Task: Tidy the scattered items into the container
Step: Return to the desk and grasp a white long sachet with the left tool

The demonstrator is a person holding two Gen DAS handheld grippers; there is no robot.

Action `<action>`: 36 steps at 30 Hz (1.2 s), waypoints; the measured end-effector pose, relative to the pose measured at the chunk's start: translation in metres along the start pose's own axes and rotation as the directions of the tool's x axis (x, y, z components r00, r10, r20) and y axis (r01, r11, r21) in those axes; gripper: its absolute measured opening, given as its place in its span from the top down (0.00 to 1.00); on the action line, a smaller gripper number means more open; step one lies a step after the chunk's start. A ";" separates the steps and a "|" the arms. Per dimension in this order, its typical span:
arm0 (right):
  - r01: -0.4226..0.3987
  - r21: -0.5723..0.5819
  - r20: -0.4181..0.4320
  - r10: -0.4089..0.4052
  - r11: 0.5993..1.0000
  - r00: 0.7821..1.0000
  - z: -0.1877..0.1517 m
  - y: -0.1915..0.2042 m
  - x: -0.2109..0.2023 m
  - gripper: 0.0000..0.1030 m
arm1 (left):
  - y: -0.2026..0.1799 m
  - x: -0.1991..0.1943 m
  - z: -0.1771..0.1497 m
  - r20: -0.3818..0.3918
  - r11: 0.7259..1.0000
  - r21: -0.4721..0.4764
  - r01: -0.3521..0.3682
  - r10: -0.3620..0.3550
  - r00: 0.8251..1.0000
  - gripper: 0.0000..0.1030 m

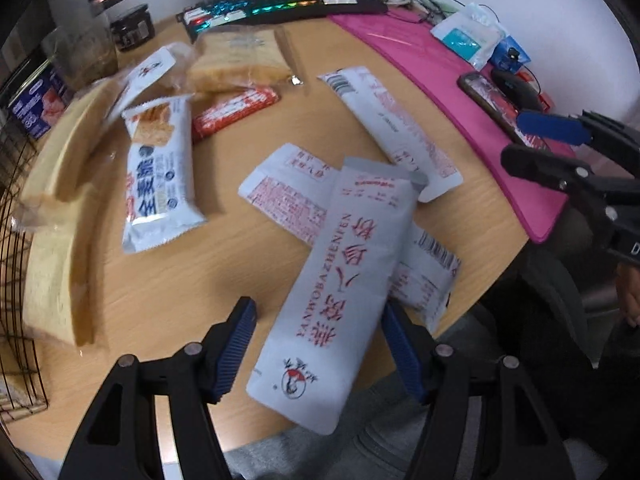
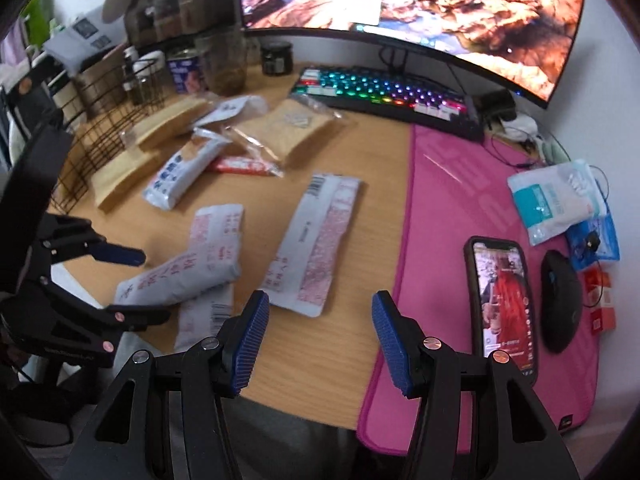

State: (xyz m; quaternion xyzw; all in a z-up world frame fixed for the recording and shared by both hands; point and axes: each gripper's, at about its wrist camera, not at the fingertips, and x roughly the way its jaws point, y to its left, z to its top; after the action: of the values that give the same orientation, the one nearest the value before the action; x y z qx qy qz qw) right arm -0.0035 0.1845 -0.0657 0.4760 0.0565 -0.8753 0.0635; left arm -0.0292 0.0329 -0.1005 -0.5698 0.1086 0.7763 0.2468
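Several snack packets lie scattered on the wooden desk. A long white packet with red writing (image 1: 340, 292) lies between the open fingers of my left gripper (image 1: 320, 344), its near end over the desk edge; it also shows in the right wrist view (image 2: 180, 276). It rests across other white packets (image 1: 288, 196). Another long white packet (image 2: 316, 240) lies ahead of my right gripper (image 2: 316, 340), which is open and empty above the desk's front edge. A blue-and-white cracker pack (image 1: 160, 172), a red bar (image 1: 236, 108) and bagged bread slices (image 1: 64, 152) lie further left. The black wire basket (image 2: 104, 132) stands at the left.
A pink desk mat (image 2: 460, 208) holds a phone (image 2: 500, 300), a black mouse (image 2: 560, 300) and a mask pack (image 2: 556, 200). A lit keyboard (image 2: 384, 96), a monitor (image 2: 420, 8), jars and a tin (image 2: 184, 72) stand at the back.
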 end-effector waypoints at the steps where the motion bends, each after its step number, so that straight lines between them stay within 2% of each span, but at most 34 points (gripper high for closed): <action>1: -0.002 0.001 0.001 0.002 1.000 1.000 0.001 -0.001 0.001 0.48 | 0.001 0.000 0.002 0.001 1.000 -0.001 0.004 -0.004 1.000 0.31; 3: -0.005 0.003 -0.003 0.005 1.000 1.000 0.003 -0.003 0.004 0.48 | 0.005 -0.001 0.003 0.020 1.000 -0.021 0.022 -0.021 1.000 0.32; 5: -0.007 0.000 -0.009 0.007 1.000 1.000 0.004 -0.004 0.008 0.48 | 0.005 -0.002 0.002 0.032 1.000 -0.017 0.005 -0.004 0.999 0.44; 8: -0.005 0.010 -0.012 0.005 1.000 1.000 0.006 -0.007 0.014 0.48 | 0.004 -0.002 0.004 0.033 1.000 -0.013 0.008 -0.008 0.999 0.53; 10: -0.008 0.019 -0.011 0.008 1.000 1.000 0.007 -0.009 0.017 0.48 | 0.006 0.000 0.006 0.034 1.000 -0.019 0.019 -0.019 0.999 0.54; 12: 0.002 0.021 -0.007 -0.002 1.000 1.000 0.009 -0.010 0.021 0.48 | 0.010 0.000 0.008 0.040 0.999 -0.037 0.000 0.001 0.999 0.55; 14: 0.007 0.023 -0.011 -0.006 1.000 1.000 0.011 -0.009 0.028 0.48 | 0.016 -0.004 0.009 0.059 0.998 -0.059 -0.011 0.015 0.998 0.60; 19: -0.008 0.068 -0.028 0.010 0.998 1.000 0.017 -0.004 0.053 0.48 | 0.031 -0.019 0.010 0.094 0.994 -0.112 -0.013 0.024 0.995 0.65; 21: -0.024 0.085 -0.041 0.027 0.996 0.999 0.020 0.000 0.063 0.48 | 0.032 -0.015 0.011 0.086 0.993 -0.116 -0.004 0.014 0.996 0.64; 22: -0.025 0.089 -0.044 0.029 0.996 0.999 0.020 0.001 0.066 0.48 | 0.031 -0.013 0.011 0.075 0.993 -0.116 -0.001 0.010 0.997 0.60; 23: -0.024 0.092 -0.048 0.029 0.995 0.998 0.022 0.003 0.068 0.48 | 0.030 -0.011 0.012 0.071 0.993 -0.120 -0.002 0.011 0.997 0.45; 25: -0.026 0.099 -0.040 0.030 0.995 0.999 0.024 0.004 0.069 0.48 | 0.027 -0.008 0.013 0.062 0.991 -0.135 -0.018 0.026 0.998 0.32; 29: -0.025 0.114 -0.013 0.026 0.993 1.000 0.026 0.003 0.063 0.48 | 0.027 0.005 0.017 0.001 0.981 -0.178 -0.078 0.079 0.997 0.30; 31: -0.025 0.115 -0.005 0.026 0.993 1.000 0.026 0.002 0.062 0.48 | 0.026 0.007 0.018 0.014 0.979 -0.168 -0.116 0.120 0.993 0.28; 36: -0.025 0.100 -0.008 0.025 0.995 1.000 0.025 0.002 0.063 0.48 | 0.025 0.011 0.020 0.063 0.976 -0.151 -0.157 0.168 0.984 0.27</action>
State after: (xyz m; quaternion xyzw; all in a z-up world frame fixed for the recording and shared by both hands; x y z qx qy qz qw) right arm -0.0577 0.1746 -0.1056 0.4832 0.0072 -0.8740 0.0504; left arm -0.0611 0.0238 -0.1072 -0.5459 0.0886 0.8206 0.1444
